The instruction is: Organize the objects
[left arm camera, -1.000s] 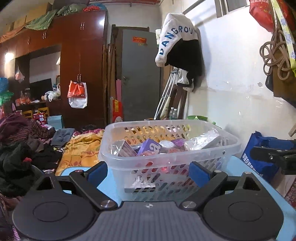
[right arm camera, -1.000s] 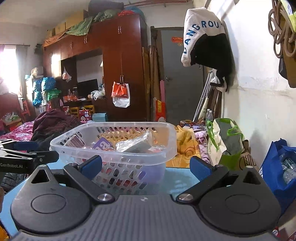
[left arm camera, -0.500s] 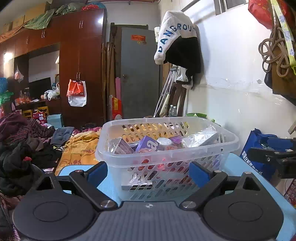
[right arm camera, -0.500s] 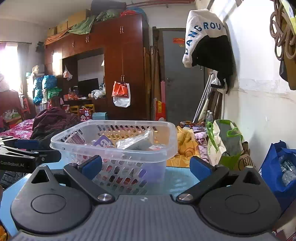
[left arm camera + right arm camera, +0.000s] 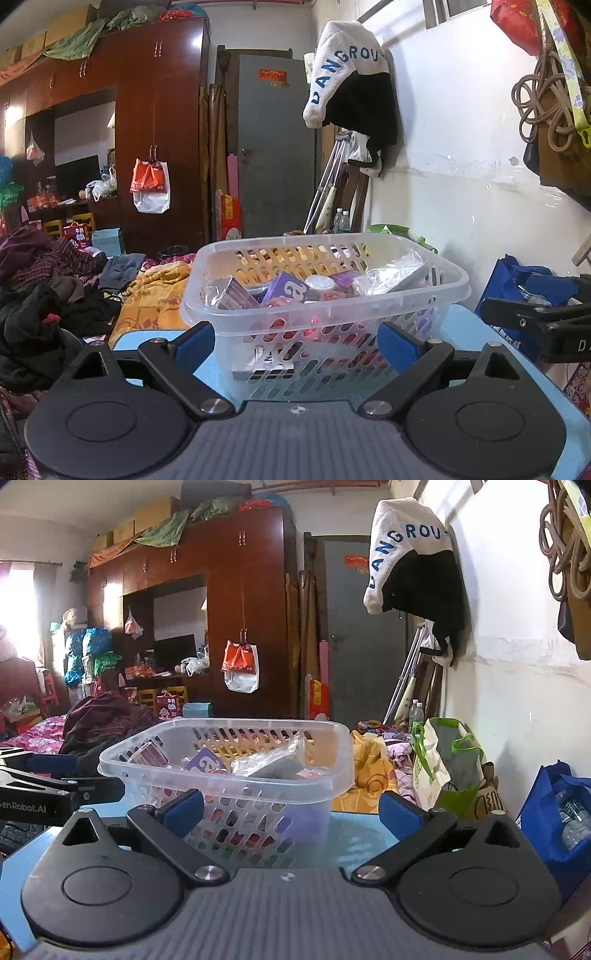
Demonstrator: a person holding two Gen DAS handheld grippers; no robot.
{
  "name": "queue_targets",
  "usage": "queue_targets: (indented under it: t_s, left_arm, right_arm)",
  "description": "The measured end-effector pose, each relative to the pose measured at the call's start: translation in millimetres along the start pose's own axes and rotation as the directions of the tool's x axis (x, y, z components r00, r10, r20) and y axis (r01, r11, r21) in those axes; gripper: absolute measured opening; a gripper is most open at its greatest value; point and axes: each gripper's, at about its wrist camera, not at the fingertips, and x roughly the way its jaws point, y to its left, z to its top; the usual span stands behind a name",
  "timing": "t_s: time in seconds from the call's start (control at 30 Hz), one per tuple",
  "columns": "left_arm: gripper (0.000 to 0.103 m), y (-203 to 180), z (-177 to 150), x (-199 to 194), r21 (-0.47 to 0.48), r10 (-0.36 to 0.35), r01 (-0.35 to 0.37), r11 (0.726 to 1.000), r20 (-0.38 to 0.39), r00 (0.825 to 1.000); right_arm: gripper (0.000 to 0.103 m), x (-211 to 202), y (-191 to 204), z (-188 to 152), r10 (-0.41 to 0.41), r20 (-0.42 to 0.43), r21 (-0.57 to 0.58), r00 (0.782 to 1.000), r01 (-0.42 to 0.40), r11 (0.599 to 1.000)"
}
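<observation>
Clear plastic makes up the laundry-style basket (image 5: pixel 325 314), which has holes in its sides and sits on a light blue tabletop (image 5: pixel 465 325). From the left wrist view it stands near the far edge of the tabletop, close to the white wall (image 5: pixel 461 184). Inside it lie small packs: a purple box with a white letter (image 5: pixel 286 291), a shiny silver pack (image 5: pixel 231 295) leaning on the left side, and a crinkly clear wrapped pack (image 5: pixel 395 273) on the right. Red things show through the holes lower down, but they are too blurry to name.

The left gripper (image 5: pixel 295 341) points at the basket with its blue-padded fingers (image 5: pixel 194 341) spread wide, one on each side of the near wall. They hold nothing. The right gripper (image 5: pixel 291 810) also has its fingers (image 5: pixel 400 812) wide apart and holds nothing. In its view the basket (image 5: pixel 229 775) is ahead and to the left, with bare blue tabletop (image 5: pixel 354 838) in front of the gripper's middle.

Each gripper can see the other one at the edge of its view, beside the basket.

A blue bag (image 5: pixel 554 812) sits low by the wall on the right.
</observation>
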Motion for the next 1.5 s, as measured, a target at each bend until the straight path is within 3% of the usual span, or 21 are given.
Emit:
queue_targets:
  t_s: [1.5]
  left_arm:
    - [0.096,-0.7,-1.0,3.1,-0.016,-0.009,0.009,1.000,-0.014,1.000]
  right_arm:
    - [0.103,0.3,-0.5,-0.8,-0.002,-0.003,-0.007,1.000,0.002,1.000]
